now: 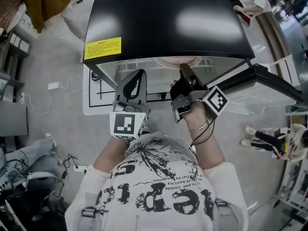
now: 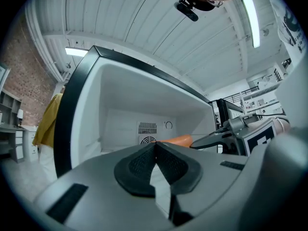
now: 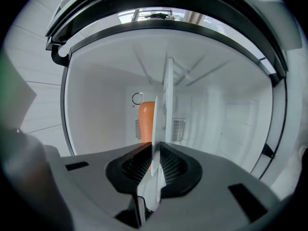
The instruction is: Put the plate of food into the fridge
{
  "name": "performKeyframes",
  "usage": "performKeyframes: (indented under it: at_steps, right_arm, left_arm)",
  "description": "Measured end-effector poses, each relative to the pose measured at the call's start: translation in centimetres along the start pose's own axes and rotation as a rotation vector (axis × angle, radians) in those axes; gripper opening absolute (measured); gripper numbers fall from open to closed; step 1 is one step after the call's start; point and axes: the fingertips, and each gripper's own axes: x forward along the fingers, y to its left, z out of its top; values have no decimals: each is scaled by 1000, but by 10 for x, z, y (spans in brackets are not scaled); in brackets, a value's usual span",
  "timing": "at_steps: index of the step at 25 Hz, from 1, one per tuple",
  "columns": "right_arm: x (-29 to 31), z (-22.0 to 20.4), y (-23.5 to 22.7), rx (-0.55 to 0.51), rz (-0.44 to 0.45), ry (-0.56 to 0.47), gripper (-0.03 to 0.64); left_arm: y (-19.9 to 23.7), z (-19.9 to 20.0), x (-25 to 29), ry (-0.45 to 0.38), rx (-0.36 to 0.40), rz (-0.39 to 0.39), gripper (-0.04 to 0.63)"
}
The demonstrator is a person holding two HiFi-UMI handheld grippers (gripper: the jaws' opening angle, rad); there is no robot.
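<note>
A black-topped small fridge (image 1: 168, 18) stands in front of me, its door (image 1: 269, 78) swung open to the right. My right gripper (image 1: 185, 75) is shut on the rim of a pale plate (image 1: 180, 61) at the fridge mouth. In the right gripper view the plate (image 3: 163, 105) runs edge-on between the pads of that gripper (image 3: 156, 150), and an orange piece of food (image 3: 147, 119) lies on it. My left gripper (image 1: 134, 83) hovers beside it at the left, shut and empty (image 2: 155, 146). From the left gripper view the orange food (image 2: 175, 140) and the right gripper (image 2: 240, 134) sit inside the white compartment.
The fridge's white back wall has a vent (image 3: 179, 124) and a dial (image 3: 137, 98). A yellow sticker (image 1: 102, 48) is on the fridge top. A white mat (image 1: 91, 100) lies under the fridge, with a power strip (image 1: 53, 86) and cables on the floor at the left.
</note>
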Motion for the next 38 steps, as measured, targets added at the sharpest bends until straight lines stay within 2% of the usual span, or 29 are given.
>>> performKeyframes:
  at_steps: [8, 13, 16, 26, 27, 30, 33, 35, 38]
  right_arm:
    - [1, -1, 5, -44, 19, 16, 47]
    - [-3, -2, 13, -92, 71, 9, 138]
    - [-8, -6, 13, -135, 65, 21, 176]
    - [-36, 3, 20, -148, 154, 14, 176]
    - [-39, 3, 19, -147, 158, 16, 167]
    - [-45, 2, 17, -168, 139, 24, 3]
    - [-50, -2, 19, -197, 145, 40, 2]
    - [-51, -10, 27, -266, 174, 71, 2]
    - [-50, -26, 41, -521, 191, 114, 2]
  left_arm:
    - [-4, 0, -2, 7, 5, 7, 6]
    - [-7, 0, -4, 7, -5, 13, 6]
    - [-9, -1, -4, 8, -7, 18, 6]
    - [-24, 3, 1, -2, 6, -11, 6]
    - [-27, 3, 1, -2, 7, -15, 6]
    - [-33, 3, 1, 0, 6, -28, 6]
    - [-36, 2, 0, 0, -9, -35, 6]
    - [-38, 3, -1, -2, -15, -39, 6]
    - [-41, 5, -3, -6, -12, -43, 6]
